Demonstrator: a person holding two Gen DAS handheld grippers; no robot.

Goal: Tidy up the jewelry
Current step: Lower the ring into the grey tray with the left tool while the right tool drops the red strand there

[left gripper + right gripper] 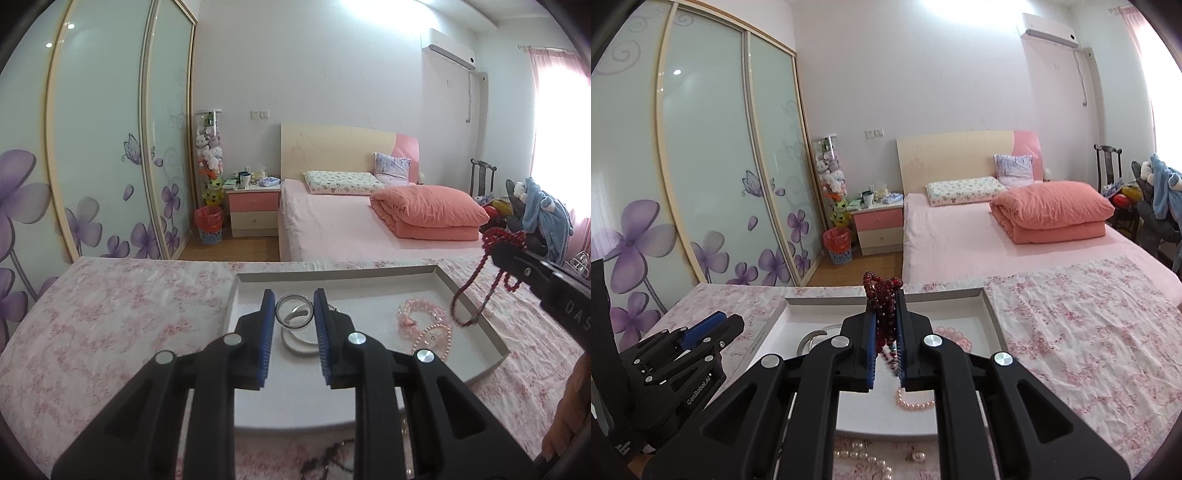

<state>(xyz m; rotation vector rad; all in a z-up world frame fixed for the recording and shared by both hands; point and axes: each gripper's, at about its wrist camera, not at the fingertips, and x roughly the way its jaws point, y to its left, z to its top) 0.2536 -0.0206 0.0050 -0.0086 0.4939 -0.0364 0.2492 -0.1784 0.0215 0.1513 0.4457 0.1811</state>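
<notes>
Left wrist view. Left tongs (pixel 294 306): pads clamped on a clear bangle (pixel 293 312), held over the tray (pixel 476 317), above a white bangle (pixel 299 341) lying inside. Also in the tray, right side: one pink bead bracelet (pixel 419 314) and one pink pearl strand (pixel 434 341), touching each other. Right tongs (pixel 496 249): at the right edge, pinching a red bead strand (pixel 469 295) whose loops hang above the tray's right wall. Dark beads (pixel 328 458) lie on the floral cloth (pixel 122 314) short of the tray; one piece, blurred.

Risk: the hanging loops may catch the tray wall or drape outside it if lowered there. The smooth bangle may slip from the pads, or drop hard onto the white one.

Right wrist view. Right tongs (pixel 886 325): drawn together on the red strand (pixel 882 295), bunched above the pads and trailing below. Left tongs (pixel 722 323) sit beside the tray's (pixel 991 306) left wall; grip not visible here. White pearls (pixel 864 456) lie on the cloth (pixel 1089 332), uncollected; strand count unclear.

Count: tongs two; tray one; pieces in tray three; pieces held two.
</notes>
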